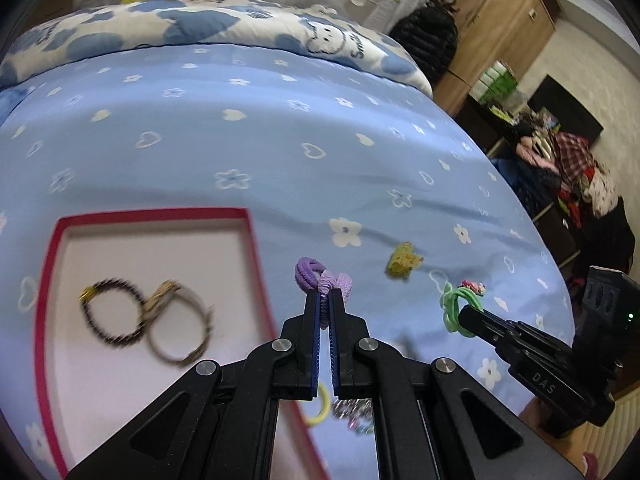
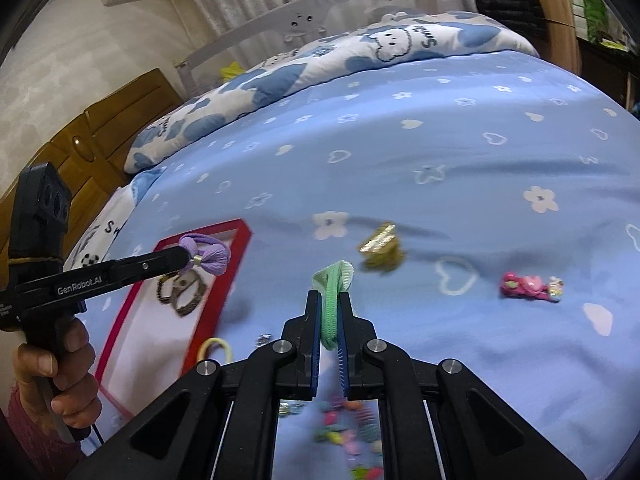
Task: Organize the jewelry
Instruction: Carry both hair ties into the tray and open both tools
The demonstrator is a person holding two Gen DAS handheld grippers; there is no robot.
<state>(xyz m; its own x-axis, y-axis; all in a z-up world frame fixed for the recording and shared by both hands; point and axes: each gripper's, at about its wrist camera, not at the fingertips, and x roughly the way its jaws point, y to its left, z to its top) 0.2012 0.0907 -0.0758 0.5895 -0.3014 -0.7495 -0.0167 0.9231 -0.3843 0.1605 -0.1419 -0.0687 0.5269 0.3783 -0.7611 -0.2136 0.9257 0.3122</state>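
Holding, left: the left tool [image 1: 325,300] was clamped nearly shut on a purple bow hair tie [image 1: 322,276], pinched by its band so the bow stood clear beyond the tips.
Holding, right: the right tool [image 2: 329,308] was closed on a green hair tie [image 2: 332,300], the loop squeezed flat between the blue pads and sticking out above them.
Reason for the grips: each tie seemed to be carried by a thin fold so it could drop free once the jaws part.
Box: a red-rimmed box [image 1: 152,213] lay open on the bed [image 1: 240,140], already holding a dark beaded bracelet [image 1: 112,312] and a pale bangle [image 1: 180,332], which overlapped.
Purple tie and box: in the right wrist view it hung over the box's far corner, above the bed.
Green tie and box: off to the box's right, over bare sheet.
Left on the bed: a gold clip [image 2: 380,252], a pink clip [image 2: 528,286], a yellow band [image 2: 216,348]; the blurred heap below the right tool was probably more clips.
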